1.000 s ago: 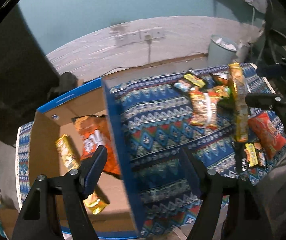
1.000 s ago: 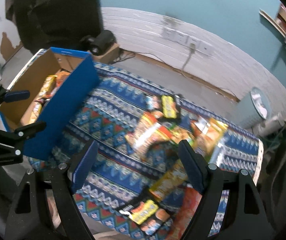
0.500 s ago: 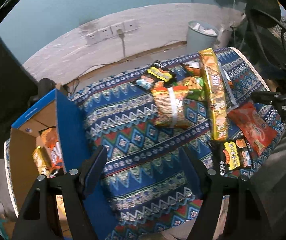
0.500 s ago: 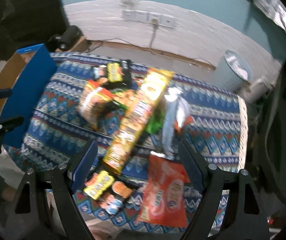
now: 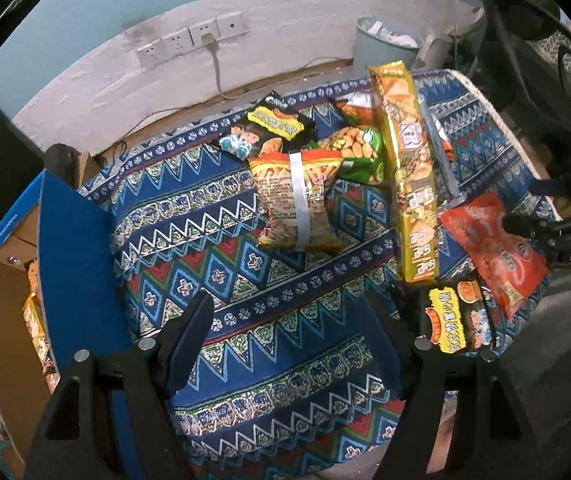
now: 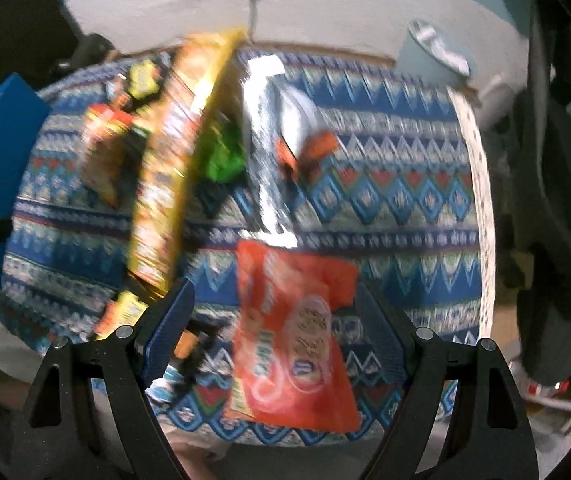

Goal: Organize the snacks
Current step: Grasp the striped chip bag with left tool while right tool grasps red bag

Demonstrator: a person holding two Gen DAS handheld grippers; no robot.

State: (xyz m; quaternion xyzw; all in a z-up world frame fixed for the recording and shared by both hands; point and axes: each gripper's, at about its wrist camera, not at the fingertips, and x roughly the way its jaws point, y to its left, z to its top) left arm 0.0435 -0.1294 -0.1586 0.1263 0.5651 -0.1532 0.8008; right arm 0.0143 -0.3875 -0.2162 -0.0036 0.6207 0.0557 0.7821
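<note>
Reaching stage: right gripper (image 6: 273, 320), jaws apart and empty, hangs over the red snack bag (image 6: 293, 344) at 6 o'clock; next, clamp it. Left gripper (image 5: 289, 328) gapes empty.

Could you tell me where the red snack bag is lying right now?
The red snack bag lies on the patterned cloth near its front edge, between the open fingers of the right gripper, right of the long yellow packet.
</note>
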